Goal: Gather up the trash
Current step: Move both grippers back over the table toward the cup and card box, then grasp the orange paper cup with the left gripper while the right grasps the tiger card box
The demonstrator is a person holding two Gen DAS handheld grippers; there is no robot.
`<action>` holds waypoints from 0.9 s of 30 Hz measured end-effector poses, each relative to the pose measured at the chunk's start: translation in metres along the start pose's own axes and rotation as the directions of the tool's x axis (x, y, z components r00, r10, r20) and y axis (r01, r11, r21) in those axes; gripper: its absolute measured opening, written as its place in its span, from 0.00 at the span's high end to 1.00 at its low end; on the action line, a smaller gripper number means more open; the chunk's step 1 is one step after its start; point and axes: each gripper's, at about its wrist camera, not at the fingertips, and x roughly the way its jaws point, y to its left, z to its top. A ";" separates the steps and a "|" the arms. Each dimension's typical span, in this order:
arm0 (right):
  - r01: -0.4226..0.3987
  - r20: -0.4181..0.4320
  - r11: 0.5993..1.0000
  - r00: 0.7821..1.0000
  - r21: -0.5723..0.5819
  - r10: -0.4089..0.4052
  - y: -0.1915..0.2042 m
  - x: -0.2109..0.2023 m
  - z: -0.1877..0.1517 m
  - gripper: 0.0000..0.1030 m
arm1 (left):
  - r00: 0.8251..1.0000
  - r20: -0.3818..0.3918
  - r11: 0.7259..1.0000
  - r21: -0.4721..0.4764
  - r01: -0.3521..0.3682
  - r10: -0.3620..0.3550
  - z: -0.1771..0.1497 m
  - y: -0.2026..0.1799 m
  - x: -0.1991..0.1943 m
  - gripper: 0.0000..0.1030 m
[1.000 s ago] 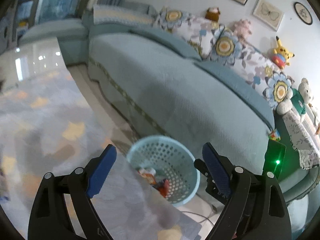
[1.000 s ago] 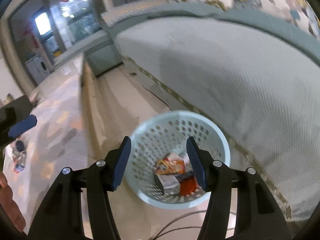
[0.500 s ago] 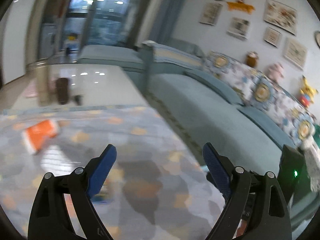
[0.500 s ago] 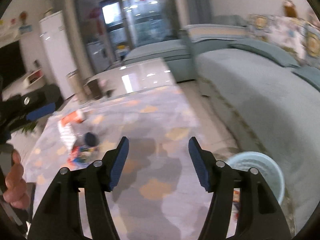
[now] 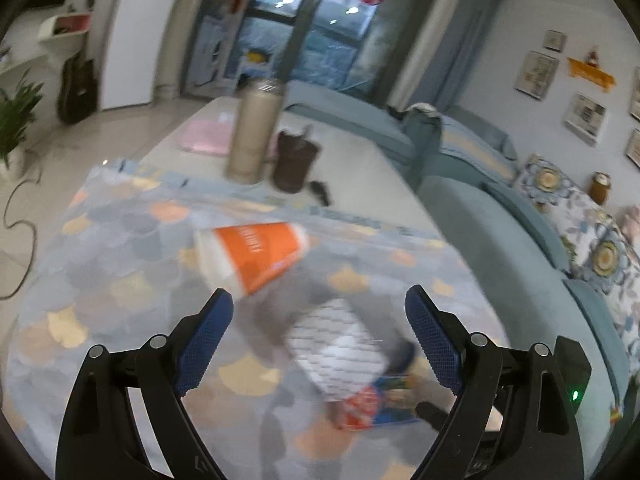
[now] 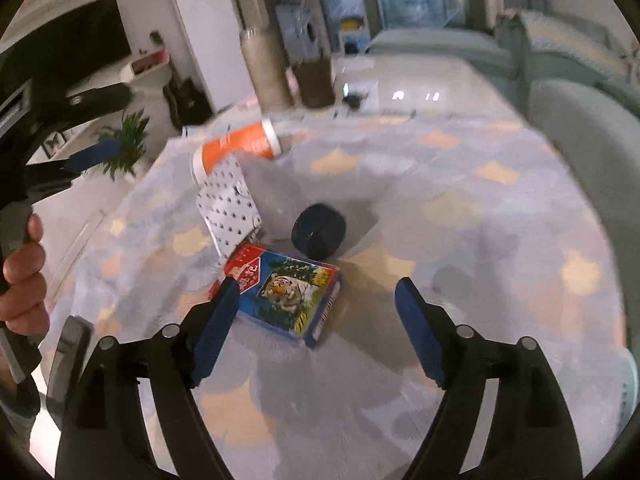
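Table litter, catalogued left to right as seen in the right wrist view:

Left gripper (image 6: 86, 156): held at the far left edge by a hand (image 6: 22, 276); jaws spread wide, nothing between them. In its own view the left gripper (image 5: 318, 336) hangs over the white card and the cup.

Orange paper cup (image 6: 236, 148): lying on its side on the patterned cloth (image 6: 480, 208), at the far side of the litter.

White dotted card (image 6: 228, 204): lying flat, just beside the cup, one end near the box.

Tiger-print box (image 6: 288, 292): lying flat, nearest the right gripper (image 6: 316, 320); the left fingertip is seen against its near corner, contact not determinable. Right jaws are spread wide and empty.

Dark round object (image 6: 319, 231): just beyond the box, kind not determinable.

Tall beige cylinder (image 6: 266, 74) and brown container (image 6: 314, 80): upright at the far end, judged not to be trash.

Sofa (image 6: 592, 136): at the right, beyond the table.

Change noted: a second ago both grippers were aimed at a perforated basket on the floor with wrappers already inside; both have since been swung back over the table. A fresh pick is judged to be starting, the box likeliest for the right gripper and the card or cup for the left. Four pieces are judged outstanding
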 end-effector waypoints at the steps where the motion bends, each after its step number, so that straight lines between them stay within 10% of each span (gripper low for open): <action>1: -0.018 -0.022 1.000 1.000 0.003 0.018 -0.001 0.013 0.005 0.26 | 1.000 -0.008 1.000 -0.012 -0.007 0.007 0.001 0.007 0.004 0.17; 18: -0.212 -0.208 0.945 0.965 -0.250 0.162 0.048 0.027 -0.022 0.24 | 0.992 -0.116 0.995 -0.069 -0.066 0.058 0.005 0.057 0.075 0.23; 27: -0.119 -0.165 0.942 0.984 -0.314 0.070 0.073 0.045 -0.011 0.24 | 0.990 -0.132 0.989 -0.131 -0.069 0.051 0.007 0.074 0.100 0.34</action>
